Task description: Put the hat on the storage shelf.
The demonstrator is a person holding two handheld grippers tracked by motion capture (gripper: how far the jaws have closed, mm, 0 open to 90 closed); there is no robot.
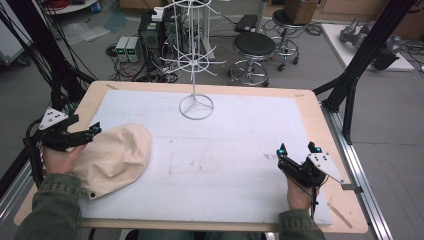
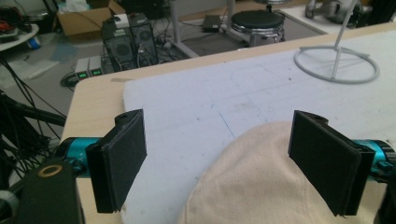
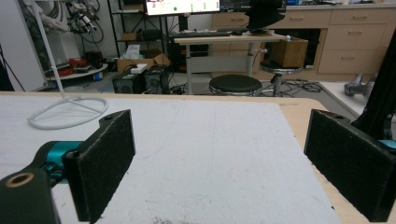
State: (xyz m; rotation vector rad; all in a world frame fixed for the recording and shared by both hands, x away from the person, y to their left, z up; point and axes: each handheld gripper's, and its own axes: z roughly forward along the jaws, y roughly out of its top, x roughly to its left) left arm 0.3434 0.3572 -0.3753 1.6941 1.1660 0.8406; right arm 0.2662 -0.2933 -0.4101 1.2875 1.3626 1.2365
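We are in a lab or robotics workroom. In the upper left of the high view, computer towers [image 1: 150,32] sit on the grey floor amid tangled cables [image 1: 125,70], and black round stools [image 1: 254,46] stand at top centre. Black framing struts [image 1: 365,50] rise at the right edge beside the wooden table [image 1: 310,107]. At the top of the right gripper view we see a lit monitor [image 3: 182,6] on a desk [image 3: 219,39], wooden drawer cabinets [image 3: 345,42] at upper right, and cardboard boxes [image 3: 140,60] left of centre.
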